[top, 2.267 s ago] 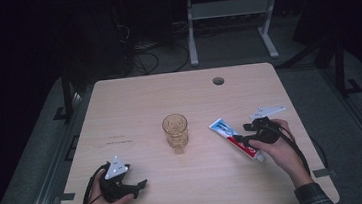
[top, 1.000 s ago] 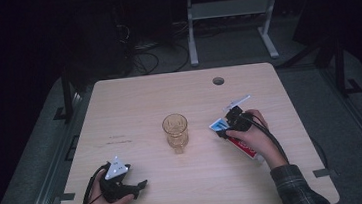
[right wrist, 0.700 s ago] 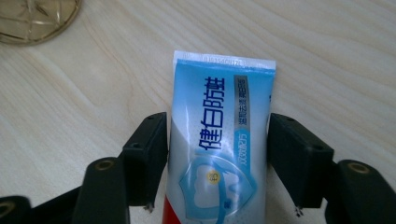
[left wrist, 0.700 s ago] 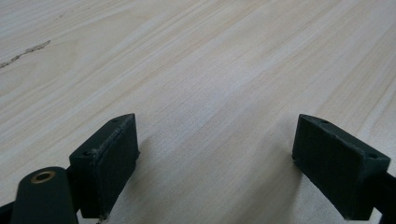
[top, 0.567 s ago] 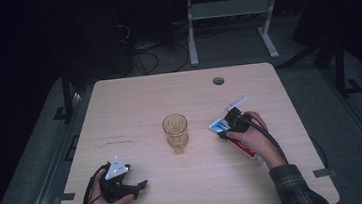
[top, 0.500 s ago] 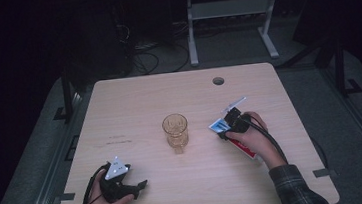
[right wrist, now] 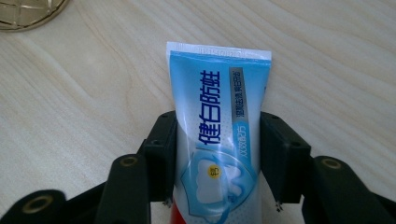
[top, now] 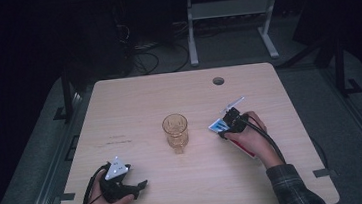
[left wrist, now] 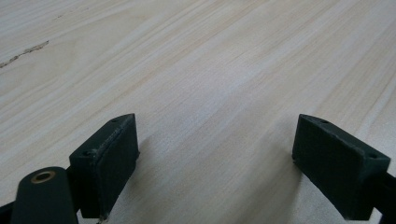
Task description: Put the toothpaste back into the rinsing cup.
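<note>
High view: toothpaste tube (top: pixel 233 136) flat on the table (top: pixel 134 101), at 3 o'clock from the amber glass (top: pixel 175 130), under the right gripper (top: pixel 225 128). Left gripper (top: pixel 138 186) rests at 7 o'clock from the glass.

Left gripper view: jaws spread wide, bare wood between.

Right gripper view: jaws have just been closing; both pads (right wrist: pixel 161 154) flank the tube's blue body, seemingly touching it.

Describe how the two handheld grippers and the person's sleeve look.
Both are black. The left gripper carries a grey three-cornered plate on top with a small lit spot, and a black cable loops from it. Its fingers are blocky, dark pads with small screw holes, on arms with brass-ringed pivots. The right gripper has a similar pale plate and trailing black cable. The sleeve is dark plaid.
</note>
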The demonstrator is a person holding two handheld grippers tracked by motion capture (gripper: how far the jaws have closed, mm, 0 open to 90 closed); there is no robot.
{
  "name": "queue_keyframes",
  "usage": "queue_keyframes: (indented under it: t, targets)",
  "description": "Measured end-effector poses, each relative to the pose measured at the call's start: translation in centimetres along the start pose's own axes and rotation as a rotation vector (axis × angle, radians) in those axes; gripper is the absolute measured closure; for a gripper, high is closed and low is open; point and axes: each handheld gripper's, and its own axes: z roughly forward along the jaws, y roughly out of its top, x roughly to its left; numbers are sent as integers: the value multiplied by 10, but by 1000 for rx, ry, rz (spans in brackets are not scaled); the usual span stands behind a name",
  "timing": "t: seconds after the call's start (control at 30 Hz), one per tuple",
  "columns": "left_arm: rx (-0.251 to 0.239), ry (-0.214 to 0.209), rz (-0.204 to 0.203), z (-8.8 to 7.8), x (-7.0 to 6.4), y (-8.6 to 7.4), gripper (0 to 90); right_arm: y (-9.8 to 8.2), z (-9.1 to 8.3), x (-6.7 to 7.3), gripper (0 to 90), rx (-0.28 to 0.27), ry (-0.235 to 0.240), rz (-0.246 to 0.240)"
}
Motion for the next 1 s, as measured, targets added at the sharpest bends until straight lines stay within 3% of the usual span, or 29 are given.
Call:
queue_keyframes:
  t: [0.2,0.43,0.67,1.0]
  targets:
    - [1,0,1,0,0,0,136,2,-3,2,599,9,-20,-6]
    - [0,0,0,0,0,0,135,0,-10,-4,696,-4,14,36]
    - [1,-2,1,0,0,0,136,-1,-14,-5,711,-12,37,51]
    - [1,-2,2,0,0,0,136,-5,-32,-15,720,-95,69,104]
